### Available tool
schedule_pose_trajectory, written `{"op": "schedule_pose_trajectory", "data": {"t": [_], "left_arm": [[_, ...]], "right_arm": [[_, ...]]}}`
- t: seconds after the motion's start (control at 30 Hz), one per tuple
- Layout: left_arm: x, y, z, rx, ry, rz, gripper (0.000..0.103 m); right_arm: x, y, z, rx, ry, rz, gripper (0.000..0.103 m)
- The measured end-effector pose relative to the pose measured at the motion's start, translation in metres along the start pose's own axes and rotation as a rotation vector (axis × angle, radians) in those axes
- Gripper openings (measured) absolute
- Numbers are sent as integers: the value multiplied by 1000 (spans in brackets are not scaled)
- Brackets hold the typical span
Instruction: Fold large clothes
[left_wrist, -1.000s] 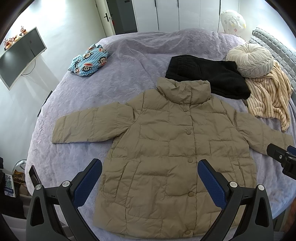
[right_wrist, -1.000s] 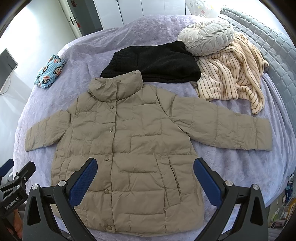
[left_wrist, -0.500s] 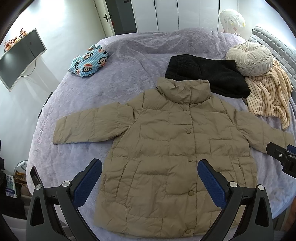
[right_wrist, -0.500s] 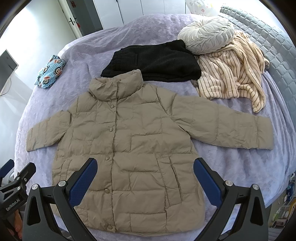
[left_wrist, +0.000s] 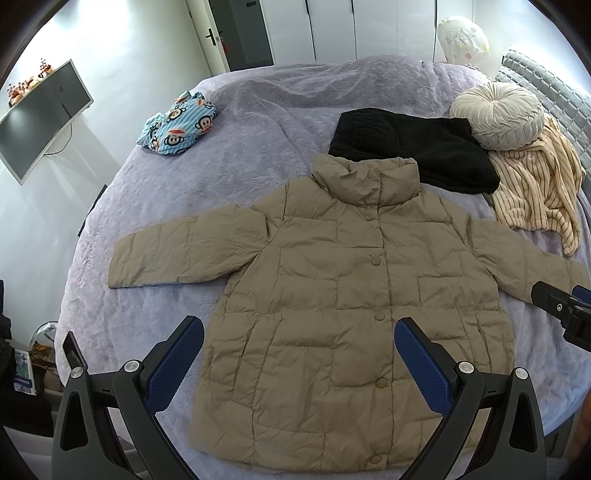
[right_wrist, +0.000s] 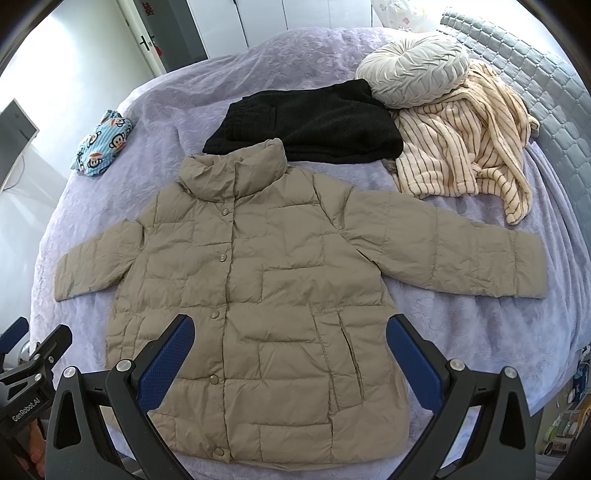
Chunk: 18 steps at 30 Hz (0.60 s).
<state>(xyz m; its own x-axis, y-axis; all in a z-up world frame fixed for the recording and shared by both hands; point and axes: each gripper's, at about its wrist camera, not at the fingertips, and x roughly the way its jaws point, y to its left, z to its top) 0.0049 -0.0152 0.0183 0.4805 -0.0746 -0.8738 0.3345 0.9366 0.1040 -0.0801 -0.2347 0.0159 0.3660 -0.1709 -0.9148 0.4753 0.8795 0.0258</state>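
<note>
Bed: a round bed (left_wrist: 280, 110) under a lavender quilted cover fills your view, with a door and white wardrobes behind it.
Landmark: the tan puffer jacket (left_wrist: 343, 280) lies flat, buttoned, front up, both sleeves spread, on the near half of the bed.
Left of jacket: your left gripper (left_wrist: 298, 360) hovers over the hem, fingers wide apart, holding nothing; bare cover runs from the sleeve cuff to the bed's edge.
Far left of jacket: a blue monkey-print bundle (left_wrist: 177, 123) sits well apart.
Behind jacket: a black folded garment (right_wrist: 306, 123) touches the collar.
Right of jacket: your right gripper (right_wrist: 290, 356) hovers, fingers spread, empty.
Beyond right sleeve: a striped cream garment (right_wrist: 465, 147) and round cushion (right_wrist: 412, 68); open cover lies past the cuff.
</note>
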Motion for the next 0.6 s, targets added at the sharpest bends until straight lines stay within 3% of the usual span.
{"op": "schedule_pose_trajectory", "data": {"t": [0.6], "left_arm": [[-15,-5,-3,5,3,23,103]], "right_arm": [[2,-3,-3,-13,10,35,103]]}}
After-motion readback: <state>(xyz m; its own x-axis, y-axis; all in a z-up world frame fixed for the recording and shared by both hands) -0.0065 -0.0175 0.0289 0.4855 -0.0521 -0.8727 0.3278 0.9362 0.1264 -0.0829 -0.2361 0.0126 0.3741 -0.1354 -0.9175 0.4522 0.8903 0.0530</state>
